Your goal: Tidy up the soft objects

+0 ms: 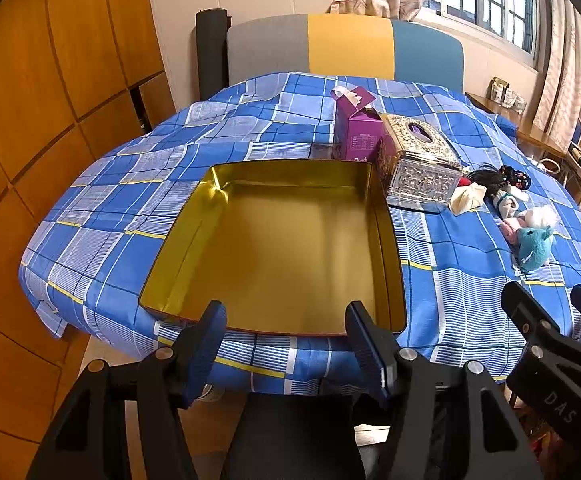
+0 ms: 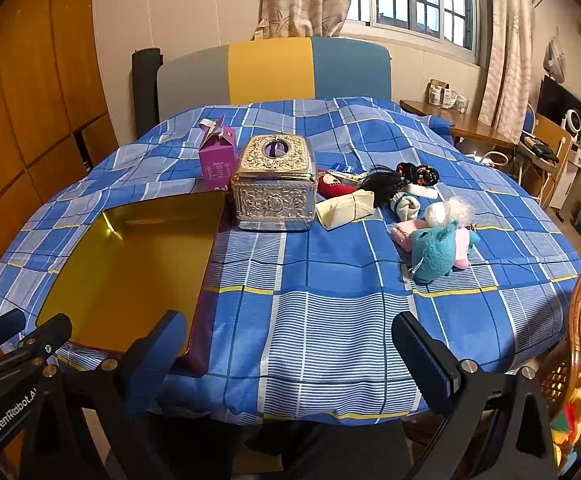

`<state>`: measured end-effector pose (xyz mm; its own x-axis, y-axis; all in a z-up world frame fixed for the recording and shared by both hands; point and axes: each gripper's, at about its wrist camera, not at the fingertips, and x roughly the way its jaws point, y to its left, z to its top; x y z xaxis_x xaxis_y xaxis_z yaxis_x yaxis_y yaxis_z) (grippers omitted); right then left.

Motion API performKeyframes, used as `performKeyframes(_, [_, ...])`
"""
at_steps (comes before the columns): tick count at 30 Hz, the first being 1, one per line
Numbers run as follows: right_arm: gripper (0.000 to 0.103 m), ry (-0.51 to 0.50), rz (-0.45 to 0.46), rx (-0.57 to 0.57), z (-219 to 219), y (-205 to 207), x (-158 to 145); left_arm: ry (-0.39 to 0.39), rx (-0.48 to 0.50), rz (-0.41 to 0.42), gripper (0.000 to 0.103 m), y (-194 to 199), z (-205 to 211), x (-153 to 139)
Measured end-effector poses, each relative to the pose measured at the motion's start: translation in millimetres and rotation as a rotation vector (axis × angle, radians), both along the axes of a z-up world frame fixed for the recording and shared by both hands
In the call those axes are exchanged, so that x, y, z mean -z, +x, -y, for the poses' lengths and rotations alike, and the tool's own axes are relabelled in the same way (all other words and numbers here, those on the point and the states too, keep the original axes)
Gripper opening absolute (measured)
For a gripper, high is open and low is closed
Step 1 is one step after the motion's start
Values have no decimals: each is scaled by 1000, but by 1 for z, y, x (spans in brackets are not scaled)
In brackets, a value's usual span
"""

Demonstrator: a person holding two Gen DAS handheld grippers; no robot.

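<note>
Nothing is sorted yet: our tin point(image 1: 274, 248) sits empty, toys point(image 2: 434, 248) lie loose, both grippers' fingers point(image 1: 210, 332) apart.

"DAS" reads on the right gripper point(image 1: 558, 308) body, seen from the left wrist. "GenRobot.AI" (last letters partly cut off) reads on the left gripper point(image 2: 18, 328) body. The purple box point(image 2: 218, 158) label is too small to read.

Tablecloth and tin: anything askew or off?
Mostly fine. The checked tablecloth is rumpled toward the far edge. The gold tin sits empty, while the soft toys, including the teal plush, lie jumbled to its right.
</note>
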<state>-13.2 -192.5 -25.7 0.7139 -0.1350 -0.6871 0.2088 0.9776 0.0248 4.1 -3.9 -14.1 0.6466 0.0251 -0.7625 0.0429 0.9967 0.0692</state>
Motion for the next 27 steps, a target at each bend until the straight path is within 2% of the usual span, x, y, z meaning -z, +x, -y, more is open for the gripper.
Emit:
performKeyframes(20, [103,-9,15,9,5,2,-4,-4,-3,-19,63,7,1,4])
performKeyframes(27, [103,25,27,30,32,10,-2,19,40,-43,63,17,15,8])
